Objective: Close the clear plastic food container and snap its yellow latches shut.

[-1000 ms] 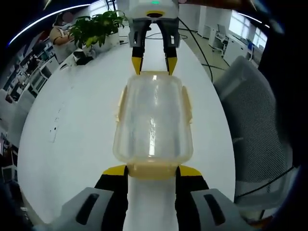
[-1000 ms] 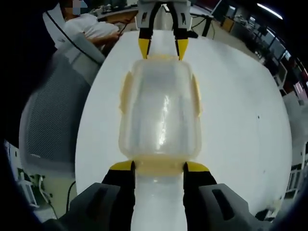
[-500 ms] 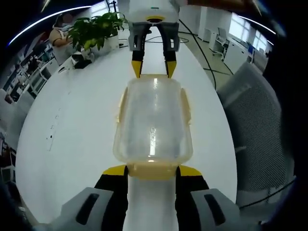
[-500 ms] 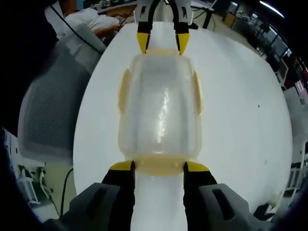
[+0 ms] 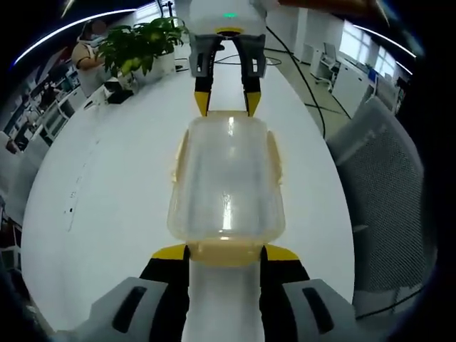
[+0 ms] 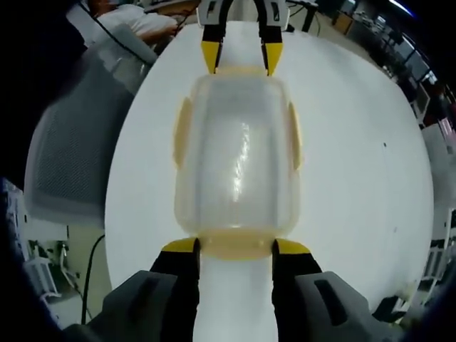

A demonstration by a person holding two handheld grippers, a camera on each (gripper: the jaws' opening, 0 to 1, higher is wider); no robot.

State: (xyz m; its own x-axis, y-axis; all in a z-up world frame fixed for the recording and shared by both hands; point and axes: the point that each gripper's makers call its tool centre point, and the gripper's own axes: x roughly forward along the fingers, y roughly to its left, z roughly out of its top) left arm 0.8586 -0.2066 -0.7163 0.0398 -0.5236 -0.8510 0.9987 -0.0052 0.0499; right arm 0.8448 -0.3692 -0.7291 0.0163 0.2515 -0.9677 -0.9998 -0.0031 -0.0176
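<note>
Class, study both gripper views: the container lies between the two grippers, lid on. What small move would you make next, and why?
Probably press each end latch down. The clear container lies on the white table with its lid on, and the left gripper and right gripper sit with open jaws straddling the yellow end latches. Whether those latches are snapped, I cannot tell.

Nothing readable here tbh, no text, labels, brand names or numbers anywhere I can make out in either view, everything's too small or blurry to tell.
</note>
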